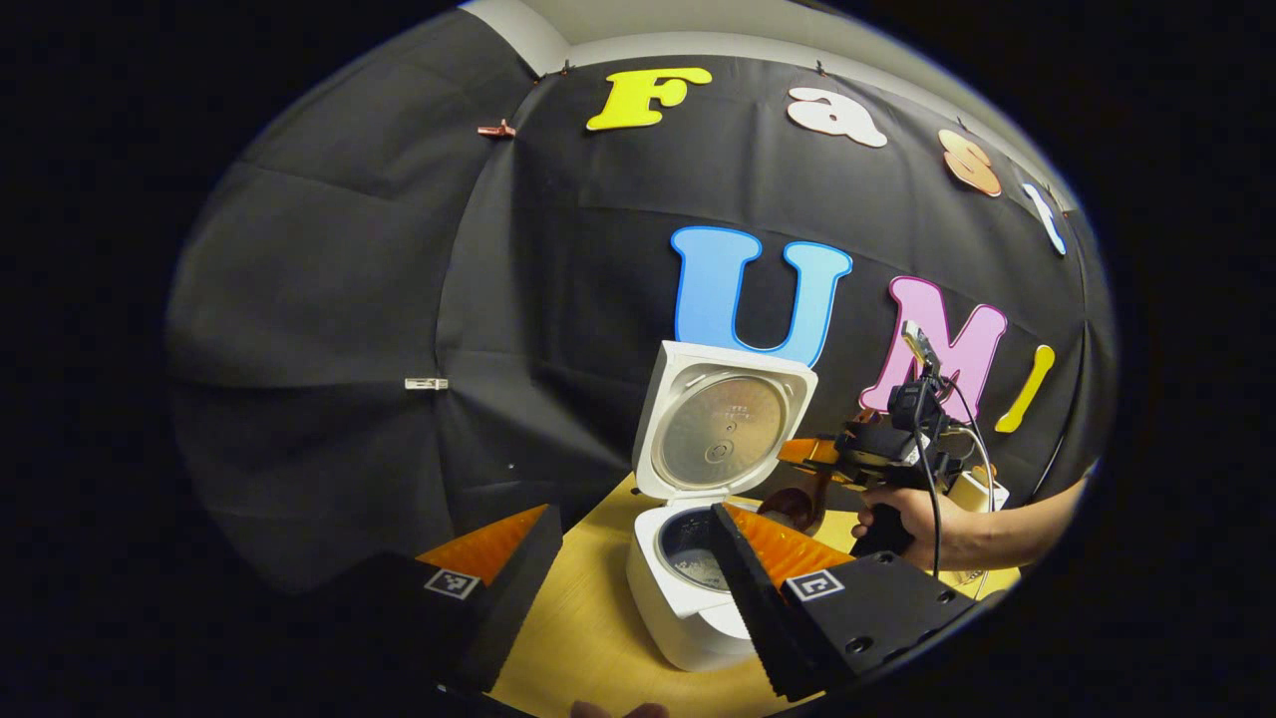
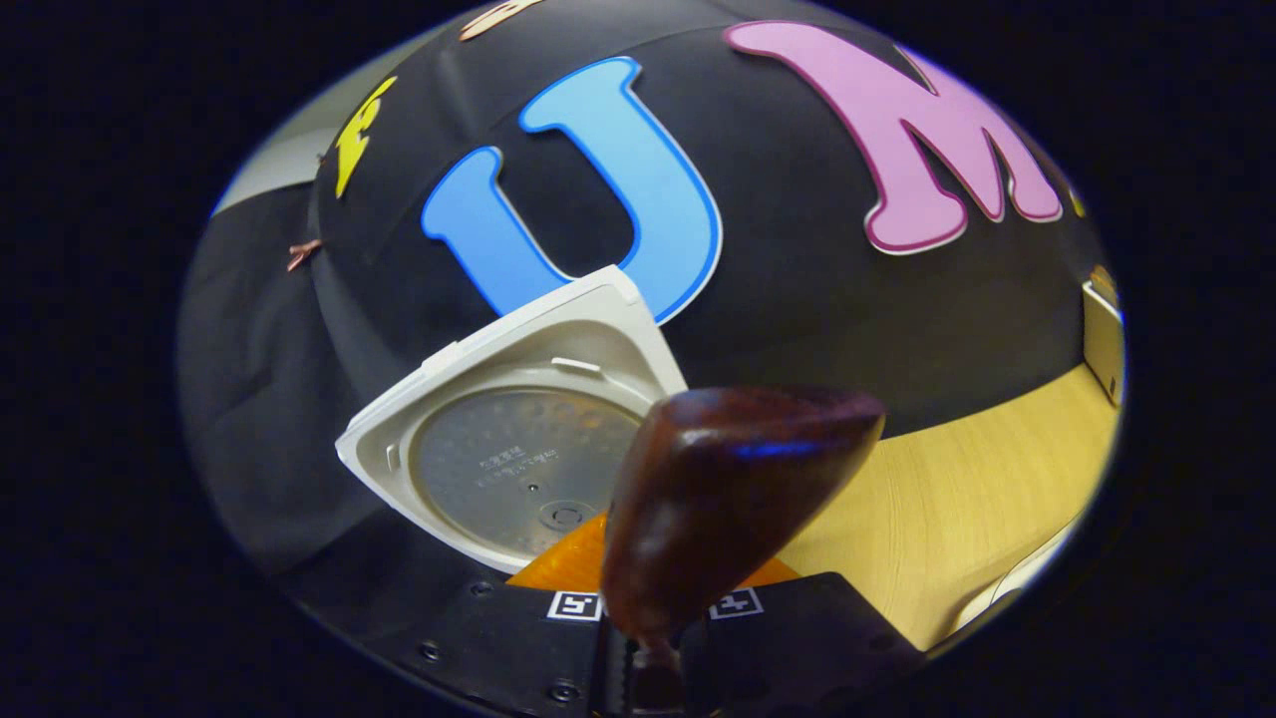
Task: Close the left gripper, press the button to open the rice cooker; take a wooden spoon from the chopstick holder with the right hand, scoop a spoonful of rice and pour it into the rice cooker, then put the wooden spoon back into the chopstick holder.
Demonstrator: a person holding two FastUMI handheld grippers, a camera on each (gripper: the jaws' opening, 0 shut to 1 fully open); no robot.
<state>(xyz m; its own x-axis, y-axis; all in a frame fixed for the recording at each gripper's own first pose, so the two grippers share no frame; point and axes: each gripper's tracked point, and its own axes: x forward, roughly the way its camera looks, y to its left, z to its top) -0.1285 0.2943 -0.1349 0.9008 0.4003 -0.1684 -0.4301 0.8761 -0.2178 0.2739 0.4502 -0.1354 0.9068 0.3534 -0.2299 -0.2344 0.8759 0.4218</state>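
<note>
The white rice cooker stands on the wooden table with its lid raised upright, and its dark inner pot is exposed. My left gripper is open, its two fingers wide apart just in front of the cooker. To the right of the cooker a hand holds my right gripper. It carries a dark wooden spoon beside the pot's rim. In the right gripper view the right gripper is shut on the spoon's handle. The spoon bowl sticks up in front of the open lid.
The yellow wooden table stretches to the right of the cooker. A white object stands behind the hand near the wall. A pale box sits at the table's far right edge, and a white rim shows low on the right.
</note>
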